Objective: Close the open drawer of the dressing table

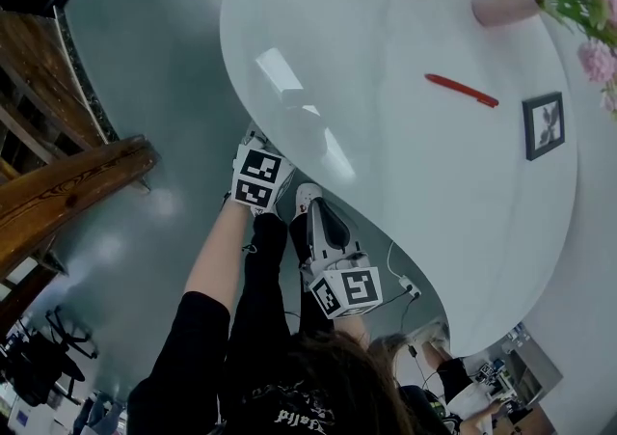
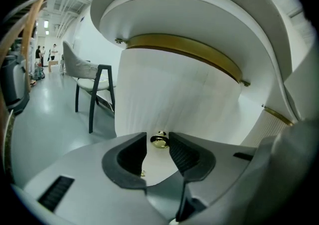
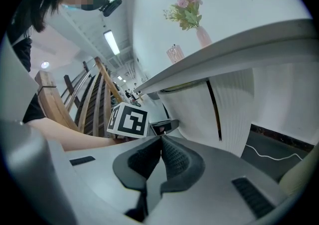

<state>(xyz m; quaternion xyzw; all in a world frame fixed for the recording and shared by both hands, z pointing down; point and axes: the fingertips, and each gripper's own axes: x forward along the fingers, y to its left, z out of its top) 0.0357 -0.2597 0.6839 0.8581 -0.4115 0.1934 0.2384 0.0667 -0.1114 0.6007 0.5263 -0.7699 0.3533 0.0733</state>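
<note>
1. Fingers of the left gripper are standing apart, with a gold knob sitting in the gap at their tips. The knob is lying close against one pad, but I cannot tell whether it is being pressed.
2. The knob is sitting on the white fluted drawer front of the dressing table. This front is standing beneath the table's overhanging top edge and a curved gold band.
3. How far the drawer front is standing out from the table is not showing clearly. The right gripper view is showing a dark upright seam running down the fluting.
4. The right gripper is hanging just outside the table's curved edge, on the person's side. Its pads are pressing together with nothing between them.
5. Bare floor is spreading out from the table's curved edge. A chair is standing well apart from the drawer front, and a wooden railing is running beyond the floor.
6. A thin cable is trailing along the floor below the table.
7. On the table top, a red pen and a small frame are lying well in from the edge where the grippers are working.
</note>
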